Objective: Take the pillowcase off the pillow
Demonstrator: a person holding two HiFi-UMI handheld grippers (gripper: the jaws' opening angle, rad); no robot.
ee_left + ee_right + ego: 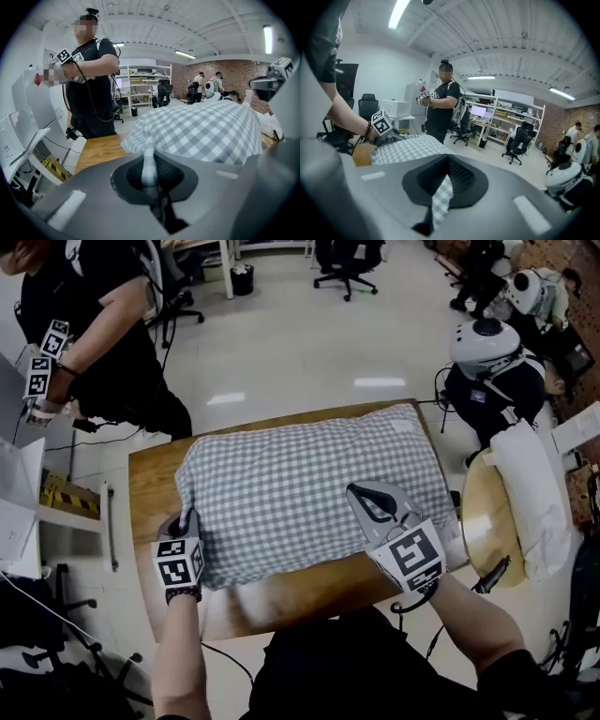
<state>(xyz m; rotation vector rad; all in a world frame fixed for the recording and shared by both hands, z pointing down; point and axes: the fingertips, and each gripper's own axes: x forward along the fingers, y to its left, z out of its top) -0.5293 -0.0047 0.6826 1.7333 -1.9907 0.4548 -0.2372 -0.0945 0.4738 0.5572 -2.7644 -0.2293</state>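
A pillow in a grey-and-white checked pillowcase (309,484) lies across the wooden table (150,484). My left gripper (187,519) is at the pillow's near left corner, shut on a pinched fold of the pillowcase (149,161). My right gripper (361,493) rests on the near right part of the pillow and is shut on a narrow strip of the same checked cloth (441,194). In the right gripper view, my left gripper's marker cube (381,123) shows at the pillow's other end. The pillow itself is hidden inside the case.
A person (103,324) stands beyond the table's far left corner, holding grippers. A white pillow (530,493) lies on a round wooden table (478,512) at the right. A white helmet-like unit (483,343) and office chairs (347,263) stand on the floor behind.
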